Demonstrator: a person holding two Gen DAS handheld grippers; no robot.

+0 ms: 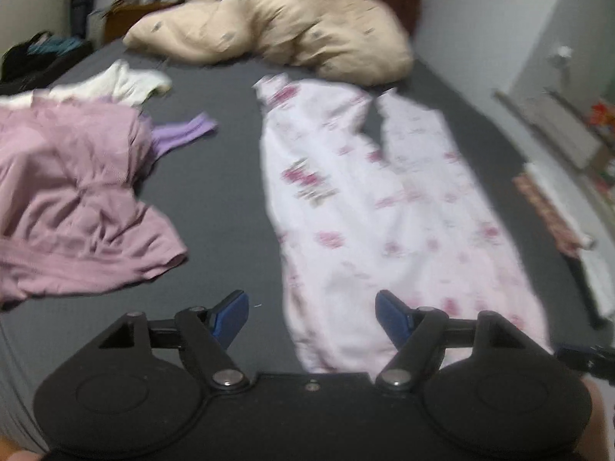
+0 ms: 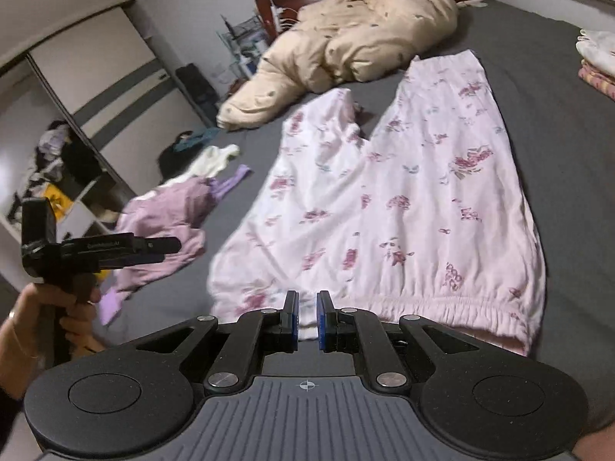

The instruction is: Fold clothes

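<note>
Directly ahead of the right hand-held gripper (image 2: 307,320), whose blue-padded fingers stand almost pressed together at the elasticated waistband, lie the pale pink floral cotton pyjama trousers (image 2: 388,207), spread flat on the dark grey bed sheet (image 2: 569,176). A strip of pale cloth shows in the narrow gap between the pads; whether the hem is actually pinched there cannot be told. The trousers' long axis runs away from this gripper, waistband nearest and both legs pointing toward the headboard, the legs parting into a shallow V. The left hand-held gripper (image 1: 311,317) hangs with its fingers spread and nothing between them, over the near left edge of the same trousers (image 1: 369,207); in the right wrist view its black body and the person's hand (image 2: 65,307) gripping it appear to the left of the waistband. Both grippers are thus near the waistband end, the right one closer to it. Farther out, on the left, lies a crumpled mauve ribbed garment (image 1: 73,192), with a lilac strap-like piece (image 1: 184,132) and a cream knitted garment (image 1: 115,84) beyond it. One bunched beige quilt (image 1: 276,23) lies at the head of the bed. Count: two grippers, one pair of trousers, three loose garments, one quilt. Folding appears hardly begun.
</note>
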